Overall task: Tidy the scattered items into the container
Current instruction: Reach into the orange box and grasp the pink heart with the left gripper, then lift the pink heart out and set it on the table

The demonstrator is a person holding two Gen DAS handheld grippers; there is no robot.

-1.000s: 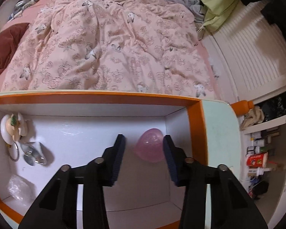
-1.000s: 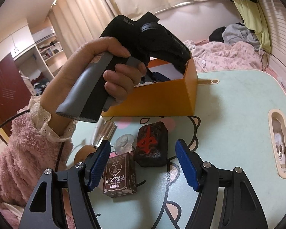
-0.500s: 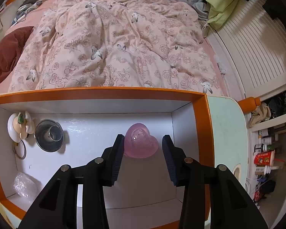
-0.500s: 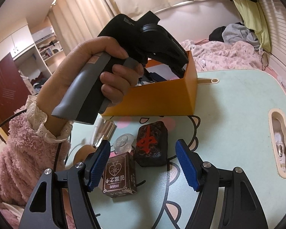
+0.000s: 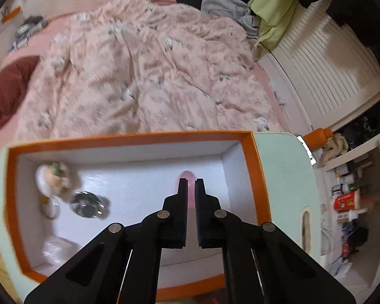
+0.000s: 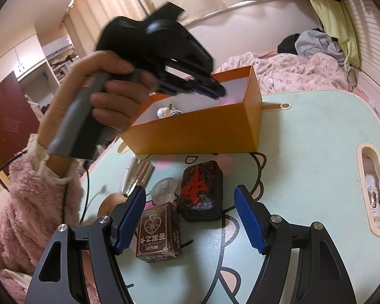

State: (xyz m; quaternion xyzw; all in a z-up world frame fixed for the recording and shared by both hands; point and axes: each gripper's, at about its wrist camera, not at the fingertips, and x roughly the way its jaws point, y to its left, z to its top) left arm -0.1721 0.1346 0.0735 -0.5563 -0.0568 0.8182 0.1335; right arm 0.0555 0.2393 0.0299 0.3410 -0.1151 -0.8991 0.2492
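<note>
— Orange box [image 5: 258, 177] with a white inside, on the mint table [image 6: 304, 157]: what lies in it?

— A pink heart-shaped piece [image 5: 187, 176] near its right end, mostly hidden behind the left gripper [image 5: 191, 181]. A metal cup [image 5: 88, 204], a white figurine [image 5: 52, 178] and a crumpled clear wrapper [image 5: 54, 249] sit toward the left end. The middle of the white floor is bare.

— And the left gripper?

— Above the box, pointing steeply down; its jaws have just been closing and now stand nearly together, with nothing gripped. The heart lies below them, apart.

— The right gripper [image 6: 190, 217]?

— Jaws spread wide, holding nothing. A brown card box [image 6: 159, 230] stands just inside its left finger [image 6: 130, 217]; a dark tile with a red character [image 6: 201, 190] lies beyond, between the fingers. A clear round piece [image 6: 164, 187] and a silver tube [image 6: 139, 174] lie further left.

— Anything in the way?

— The person's hand [image 6: 109, 93] and pink fluffy sleeve [image 6: 30, 202] fill the left side; the table's right half is open up to a slot handle [image 6: 373, 190].
</note>
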